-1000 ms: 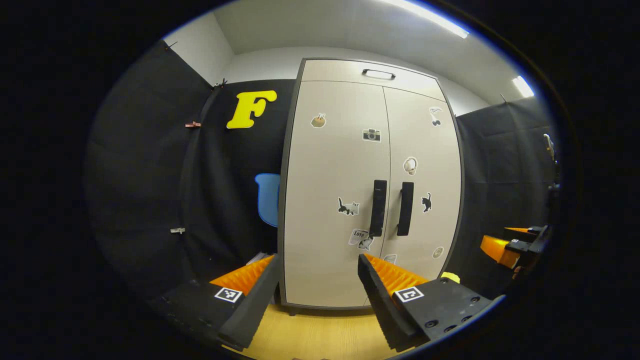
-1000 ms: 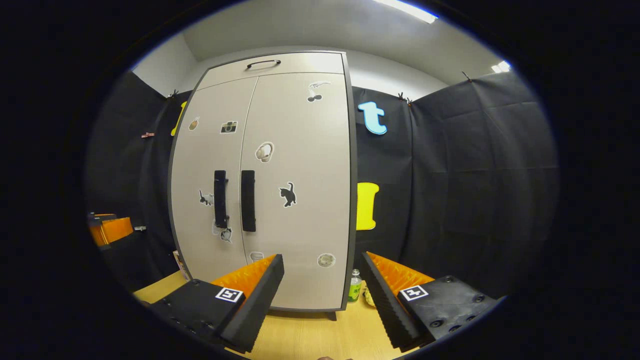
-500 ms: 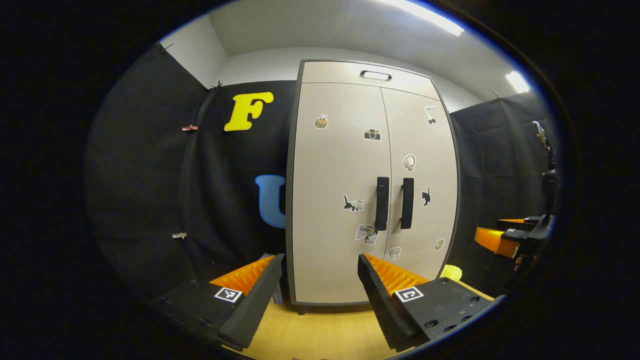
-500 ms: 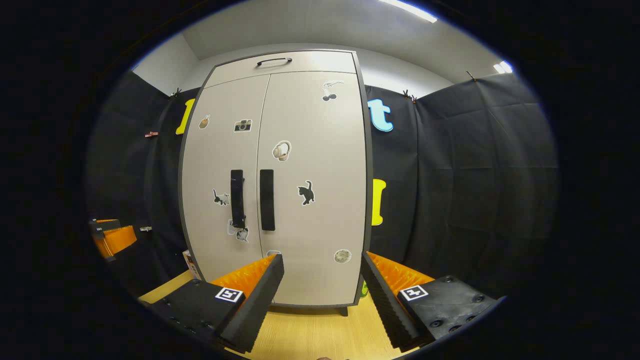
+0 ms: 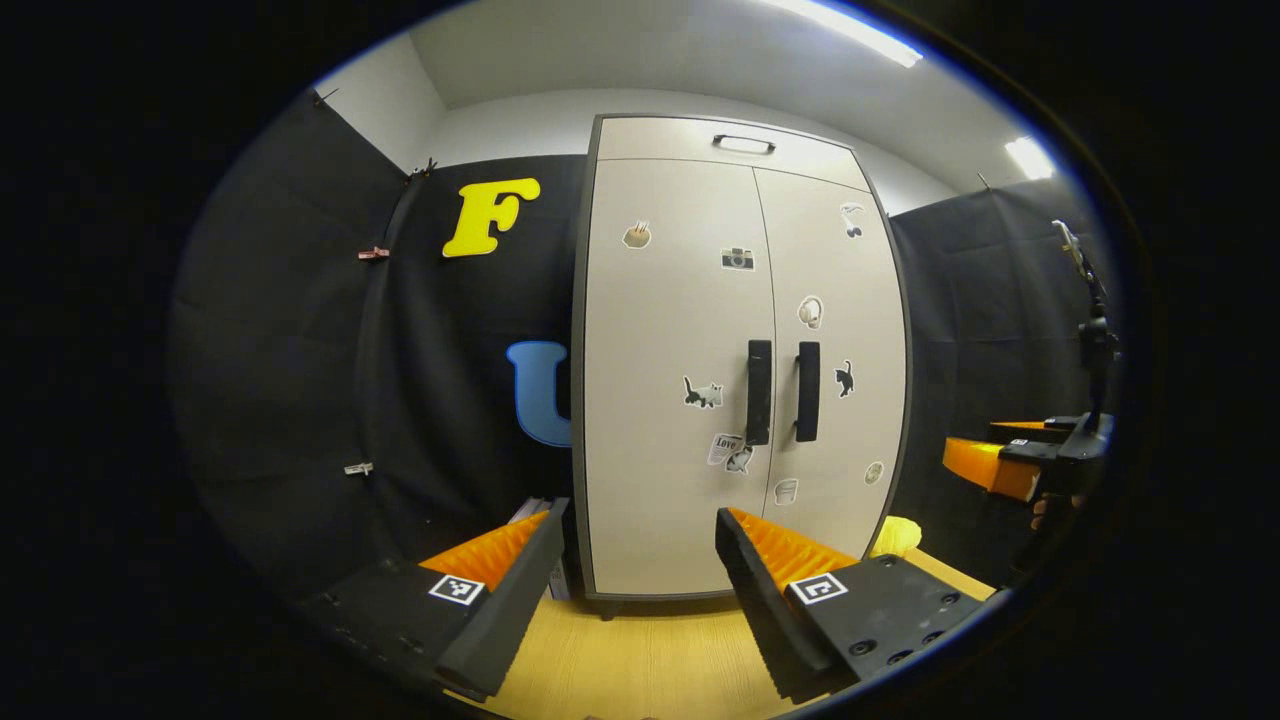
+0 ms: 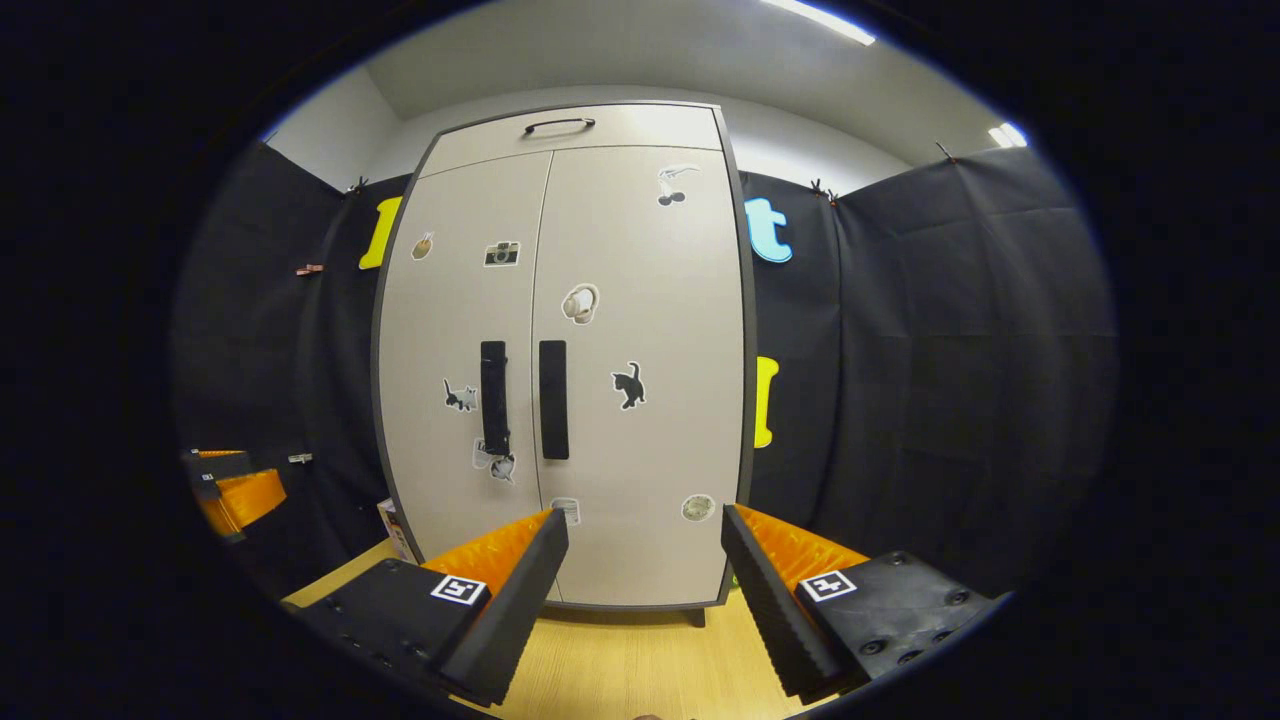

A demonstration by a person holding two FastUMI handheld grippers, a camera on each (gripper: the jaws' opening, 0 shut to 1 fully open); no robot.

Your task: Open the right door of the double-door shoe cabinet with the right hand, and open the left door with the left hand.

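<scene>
A pale double-door shoe cabinet stands on a wooden table, both doors closed, stickers scattered on them. Two black vertical handles sit side by side at the middle seam: the left handle and the right handle. My left gripper is open, well short of the cabinet, low before the left door. My right gripper is open too, apart from the cabinet, low before the right door. In the left gripper view the right gripper shows far right; the left gripper shows far left in the right gripper view.
The wooden tabletop runs under the cabinet. A yellow object lies by the cabinet's right foot and a small box leans by its left side. A top drawer with a handle caps the cabinet.
Both grippers have pulled back a little from the cabinet and shifted, so it looks smaller and more centred. Doors stay closed and both grippers stay open.
</scene>
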